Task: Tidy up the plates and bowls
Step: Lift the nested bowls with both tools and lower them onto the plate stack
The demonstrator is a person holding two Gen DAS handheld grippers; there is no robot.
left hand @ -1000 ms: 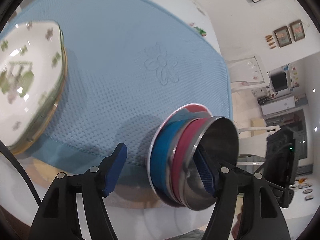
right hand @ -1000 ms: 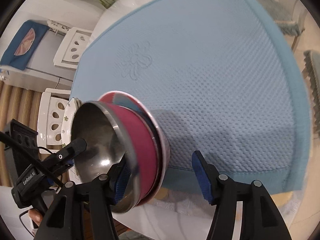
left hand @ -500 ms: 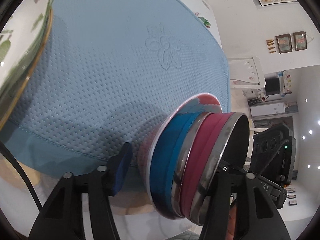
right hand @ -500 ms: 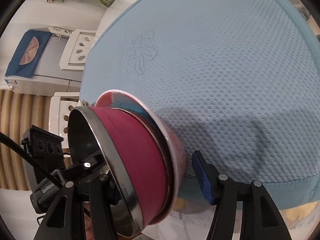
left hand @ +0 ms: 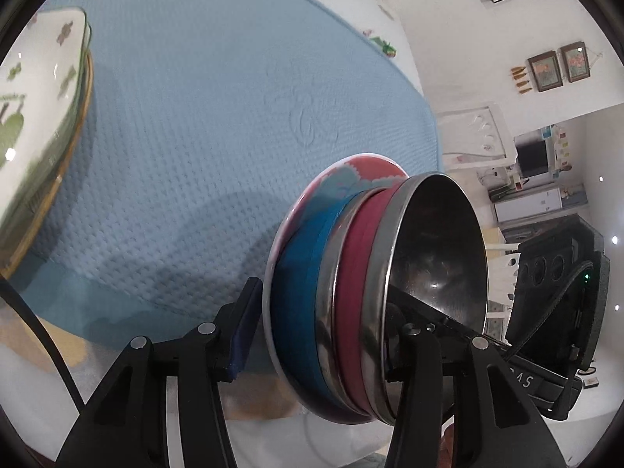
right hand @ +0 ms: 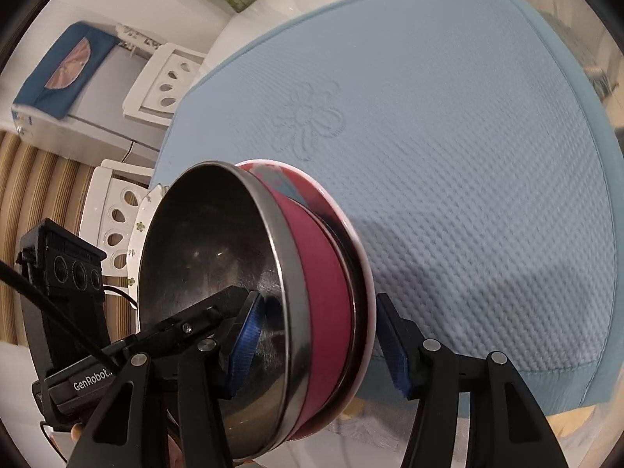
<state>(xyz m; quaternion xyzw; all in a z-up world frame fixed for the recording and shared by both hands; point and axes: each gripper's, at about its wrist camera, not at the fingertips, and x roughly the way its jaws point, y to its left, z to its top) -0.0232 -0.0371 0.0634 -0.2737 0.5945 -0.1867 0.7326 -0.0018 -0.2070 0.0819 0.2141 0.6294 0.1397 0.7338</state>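
The left wrist view showed the left gripper (left hand: 316, 327) closed around a stack of dishes. At the bottom of the stack sat a red and blue patterned plate (left hand: 353, 173). On the plate was a blue bowl (left hand: 300, 273), and in that was a red bowl (left hand: 355, 273) with a shiny metal inside. One blue pad (left hand: 243, 331) pressed the plate's back, and the other finger reached inside the red bowl, so the stack was pinched between them. The stack looked tipped on its side in this view and sat at the near edge of the blue mat (left hand: 195, 117). A stack of white plates with green flowers (left hand: 35, 117) sat on the mat, well apart, at the left.

In the right wrist view, the right gripper (right hand: 323, 343) was closed on the same stack. One blue pad (right hand: 243, 345) sat inside the red bowl (right hand: 323, 312) against its metal wall. The other pad (right hand: 394, 351) touched the plate (right hand: 351, 234). The left gripper's (right hand: 253, 308) black finger also lay inside the bowl, just beside the right one. The blue mat (right hand: 468, 156) spread out behind the stack, with a flower shape (right hand: 310, 121) pressed into it. White chairs (right hand: 167, 78) stood past the table.
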